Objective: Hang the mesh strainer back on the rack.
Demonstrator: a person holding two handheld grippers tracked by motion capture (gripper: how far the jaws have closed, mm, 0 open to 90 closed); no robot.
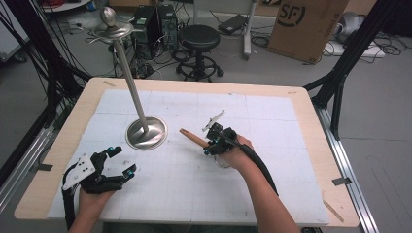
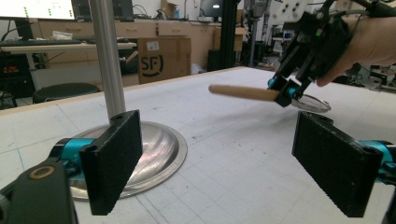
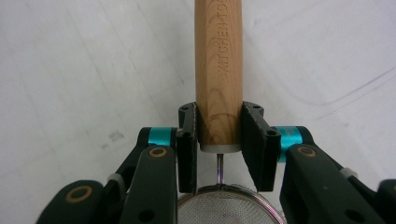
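The right gripper (image 1: 210, 144), at centre right of the high view, is clenched on the light wooden cylindrical handle (image 3: 218, 74) of a small wire-mesh strainer; in the right gripper view both black pads press against the handle's lower end, one on each side, and lettering runs along the wood. Below the pads a thin metal stem leads to the round steel-rimmed mesh bowl (image 3: 224, 210) at the bottom edge of that frame. In the left gripper view, at upper right, the handle projects level to the left of the gripper, with the bowl just above the white gridded table mat (image 1: 194, 189). The left gripper (image 1: 119, 162), at lower left of the high view, is released, its pads standing wide apart with nothing between them. A polished metal stand with a domed round base (image 1: 146, 133) and a tall, slender pole sits left of centre, near the handle's free end but apart from it.
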